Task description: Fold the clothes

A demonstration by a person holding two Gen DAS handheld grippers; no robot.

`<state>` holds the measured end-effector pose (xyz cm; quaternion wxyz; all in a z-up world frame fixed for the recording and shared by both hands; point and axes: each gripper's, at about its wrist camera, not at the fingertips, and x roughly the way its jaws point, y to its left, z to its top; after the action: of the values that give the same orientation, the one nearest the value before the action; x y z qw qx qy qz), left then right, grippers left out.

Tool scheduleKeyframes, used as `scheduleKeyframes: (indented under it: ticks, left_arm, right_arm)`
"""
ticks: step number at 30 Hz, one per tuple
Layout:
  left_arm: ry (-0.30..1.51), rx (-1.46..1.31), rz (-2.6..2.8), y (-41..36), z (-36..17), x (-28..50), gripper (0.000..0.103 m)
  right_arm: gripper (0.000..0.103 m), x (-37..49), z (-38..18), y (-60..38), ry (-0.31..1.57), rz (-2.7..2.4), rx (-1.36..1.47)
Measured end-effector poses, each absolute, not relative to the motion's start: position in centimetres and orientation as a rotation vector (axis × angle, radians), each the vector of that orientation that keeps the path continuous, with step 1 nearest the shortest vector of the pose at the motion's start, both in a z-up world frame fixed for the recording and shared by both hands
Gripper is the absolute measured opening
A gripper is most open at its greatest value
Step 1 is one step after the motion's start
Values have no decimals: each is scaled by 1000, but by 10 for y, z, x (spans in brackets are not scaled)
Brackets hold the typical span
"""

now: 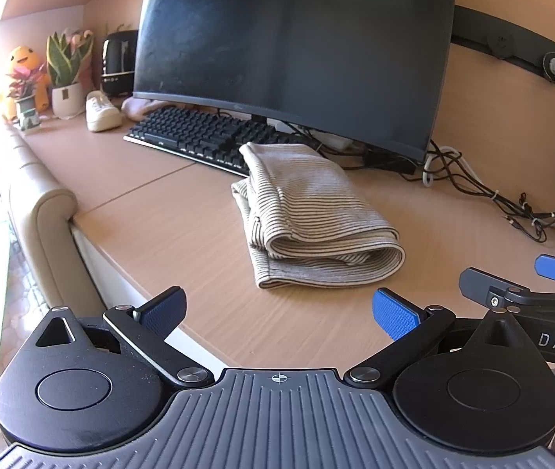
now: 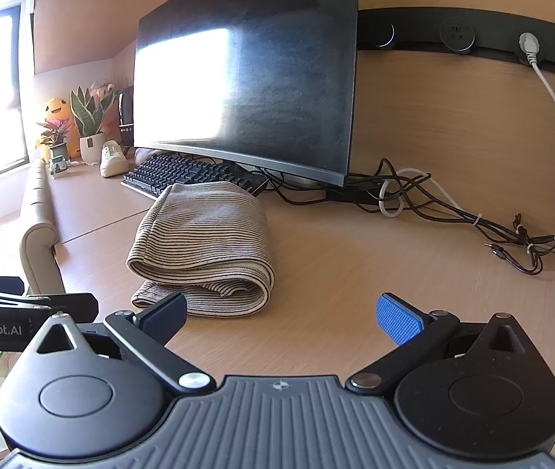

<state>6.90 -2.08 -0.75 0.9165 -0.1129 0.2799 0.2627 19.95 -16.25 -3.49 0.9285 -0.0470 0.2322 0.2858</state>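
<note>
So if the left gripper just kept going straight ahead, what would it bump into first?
Most likely the folded striped garment. The open left gripper points across bare desk toward its near folded edge. Depth is hard to judge, so it might pass just above it.

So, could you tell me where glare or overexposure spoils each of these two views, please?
Left wrist view: the window edge at far left is blown out, washing over the yellow plush toy; the monitor stays dark. Right wrist view: a bright window reflection covers the monitor's left half, and the window itself is overexposed.
</note>
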Motion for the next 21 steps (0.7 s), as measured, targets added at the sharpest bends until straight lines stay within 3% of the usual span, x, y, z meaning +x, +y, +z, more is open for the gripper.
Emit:
scheduleKeyframes:
  ticks: [21]
  left_arm:
    - [588, -240, 538, -17, -10, 74, 103]
  right_arm:
    - [103, 204, -38, -162, 488, 579, -97]
